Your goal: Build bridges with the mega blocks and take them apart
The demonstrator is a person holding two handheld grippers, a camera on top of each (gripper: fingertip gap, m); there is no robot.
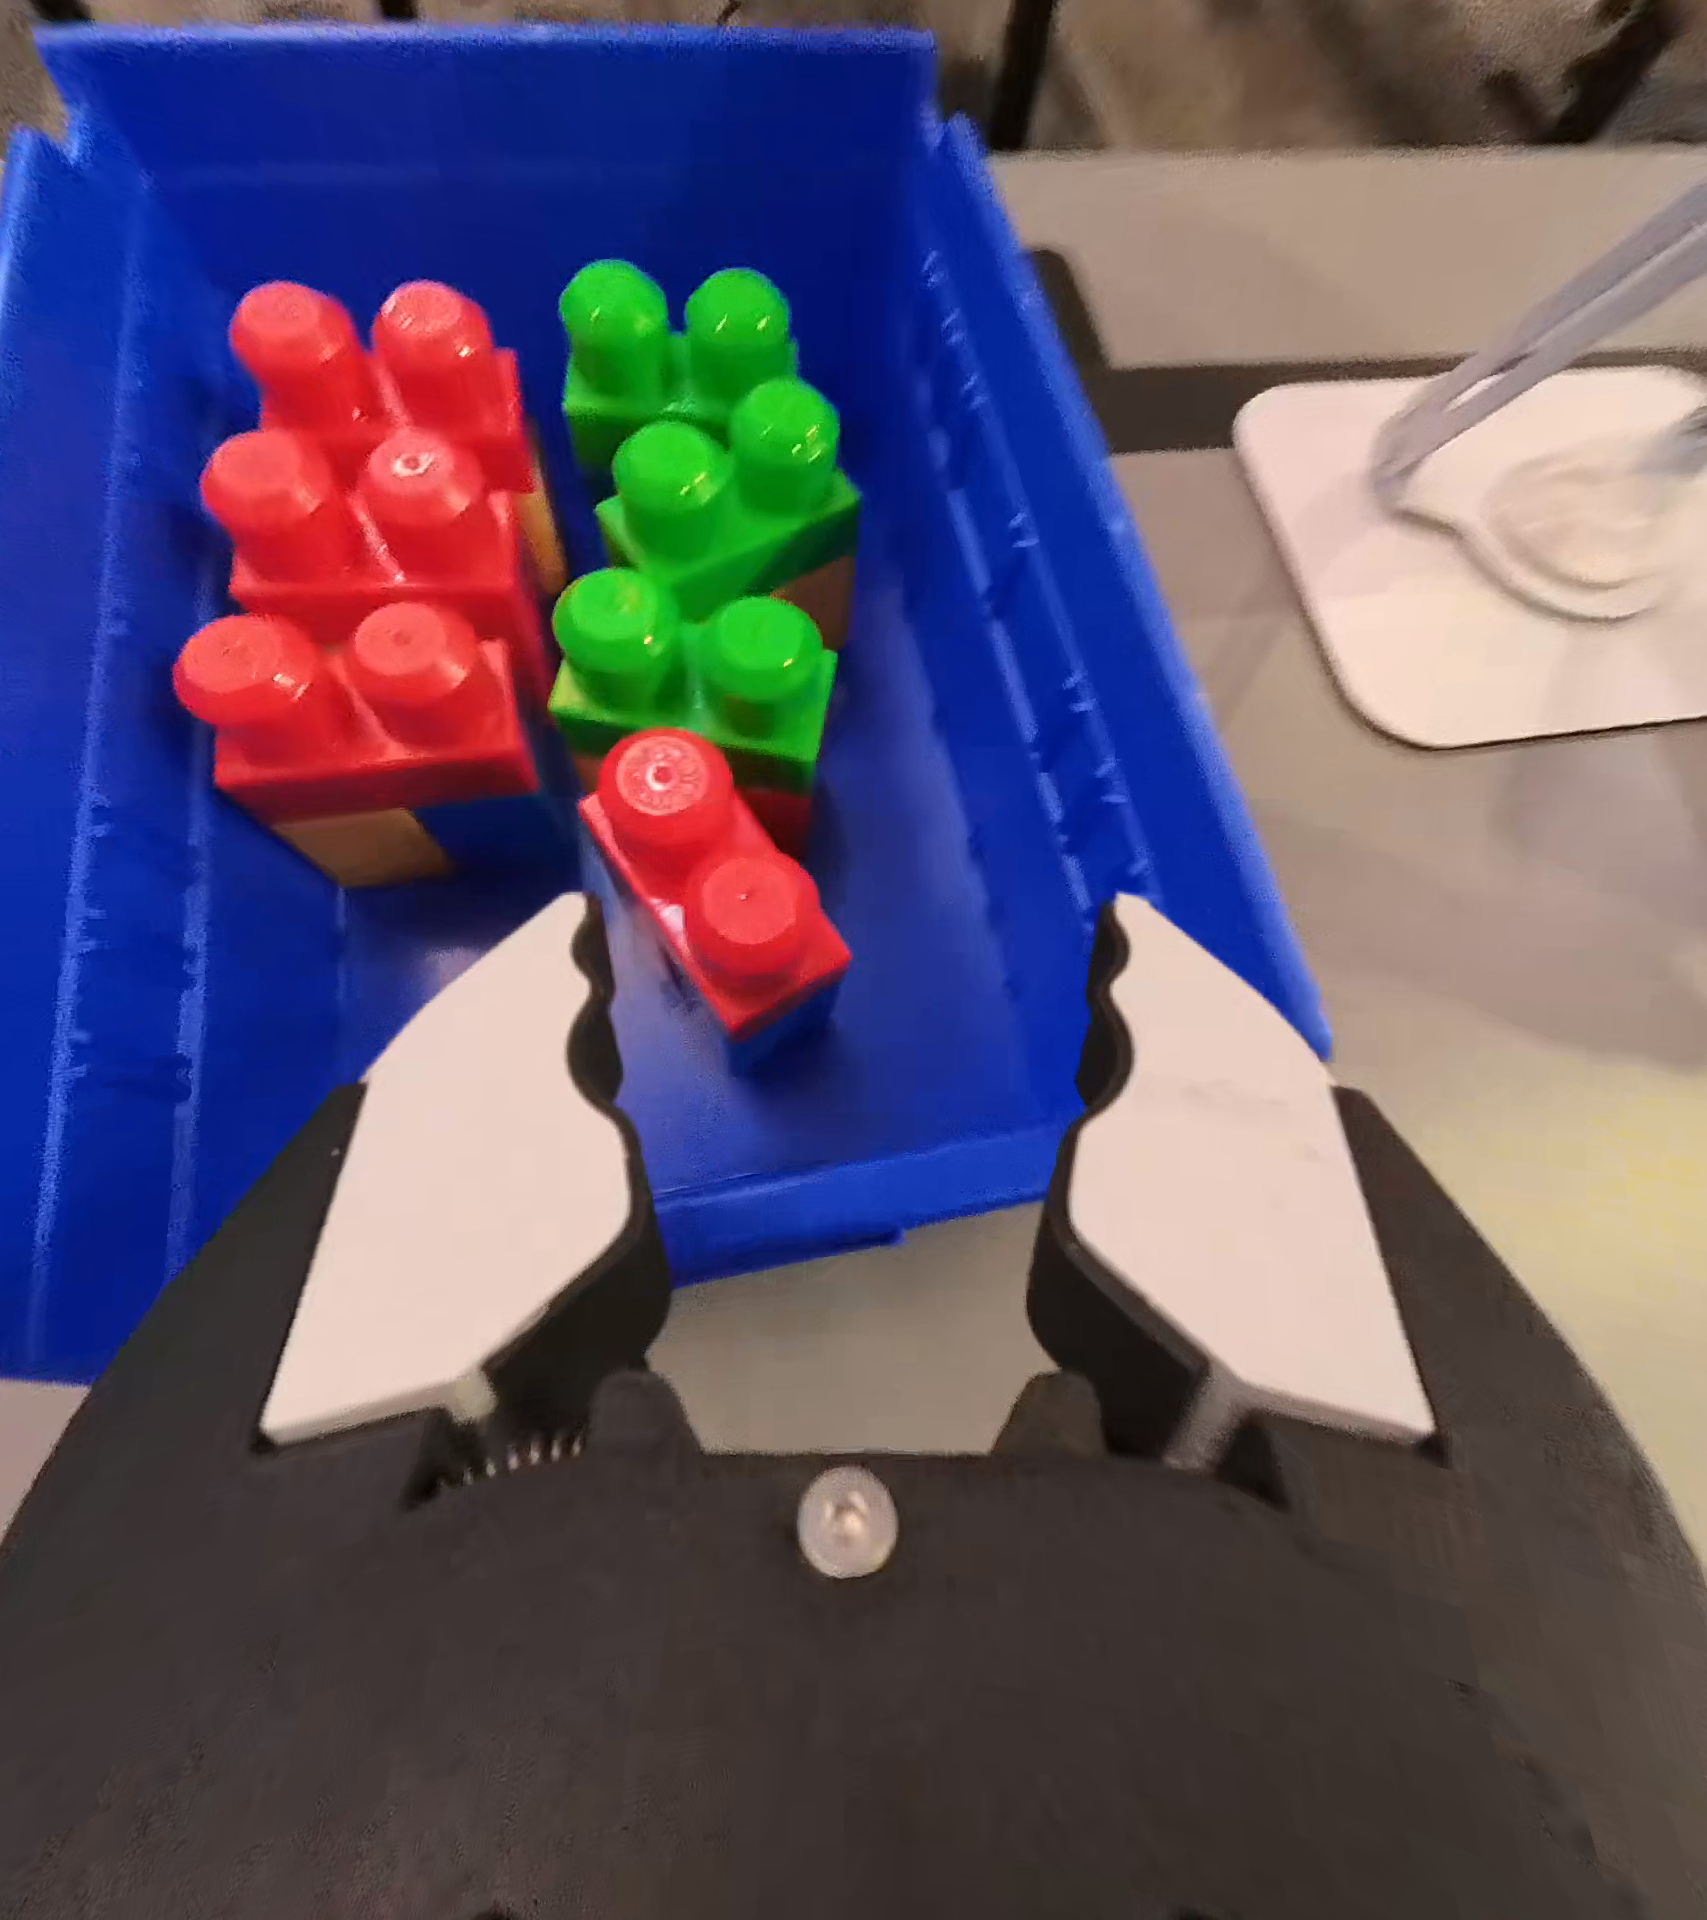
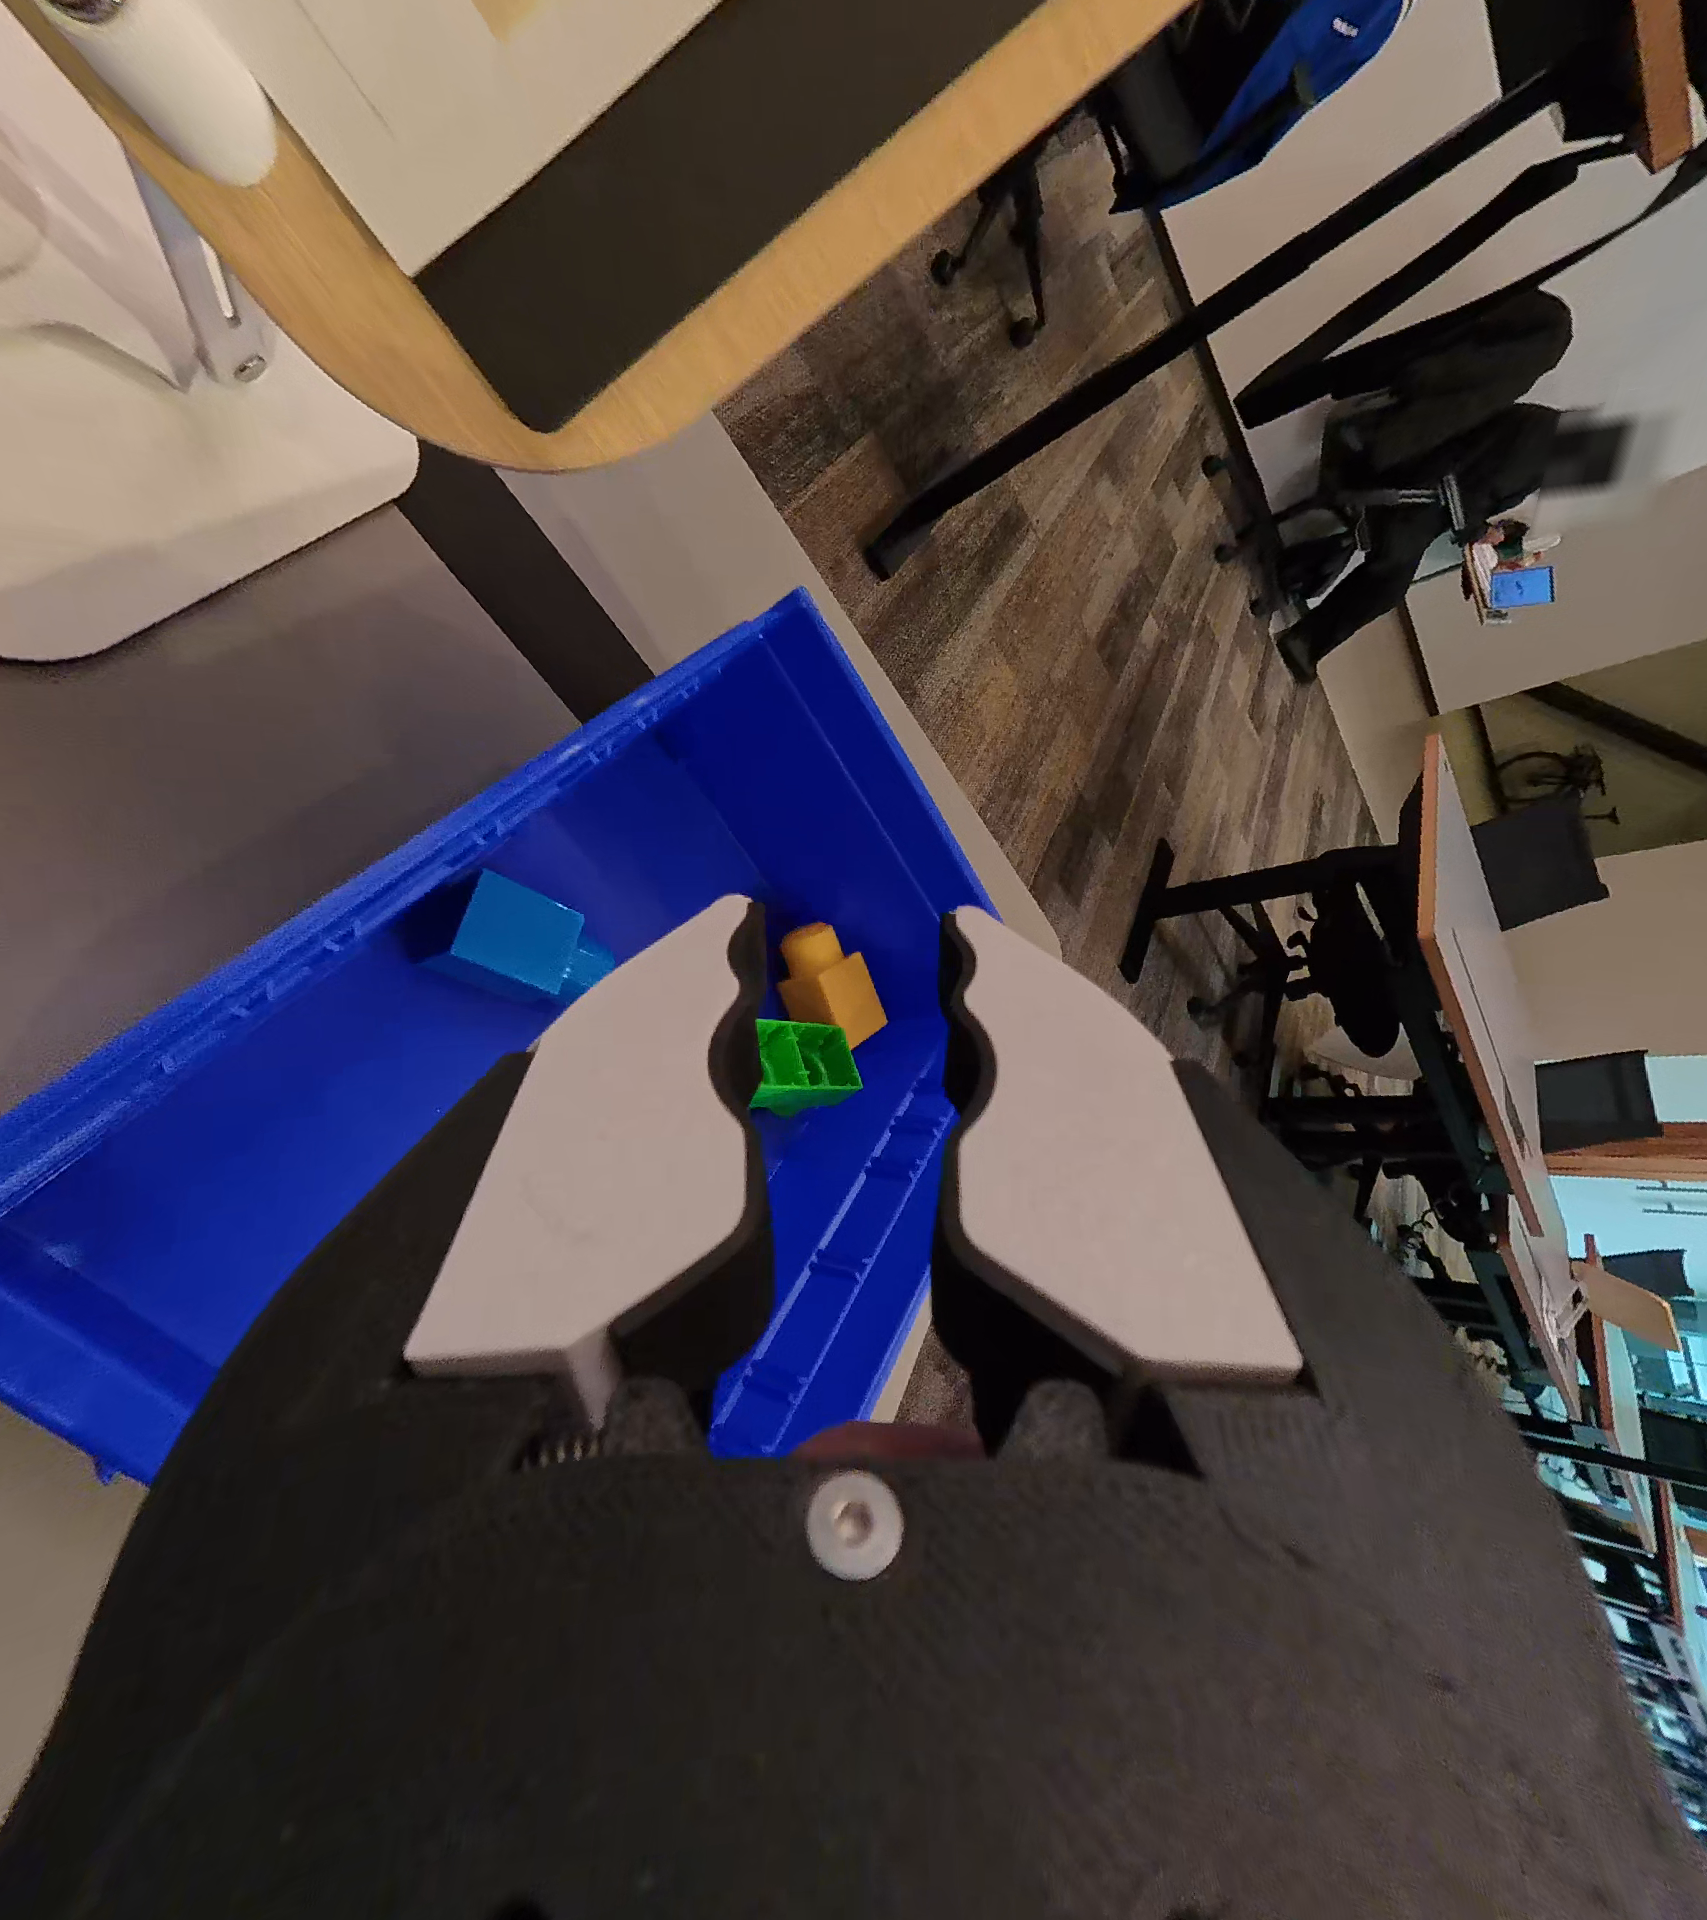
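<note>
A flat white rounded-square base plate [image 1: 1555,582] with a slanted metal stem lies on the grey tabletop [image 1: 1451,1039] just right of the deep blue plastic bin [image 1: 49,727]; the view is blurred there, so it may be a lamp or stand foot. Beyond the tabletop edge, carpeted floor [image 2: 1088,623] and black-legged desks are seen.

Inside the bin, three red two-stud plastic blocks [image 1: 361,540] stand in a column on the left, each raised on tan or blue blocks beneath. Beside them, three green two-stud plastic blocks [image 1: 714,520] form a second column, also raised. A separate red two-stud block on a blue base [image 1: 724,894] stands nearest, tilted slightly, close against the front green stack.

The left claw [image 1: 849,935] is spread wide above the bin's near end, gripping nothing; the red-on-blue block sits beyond its tips, untouched.

The right claw [image 2: 844,956] is narrowly parted and bare, hovering over a second blue plastic bin [image 2: 205,1143] that holds a light-blue block [image 2: 516,951], an orange single-stud block [image 2: 828,987] and an overturned green block [image 2: 807,1065].
</note>
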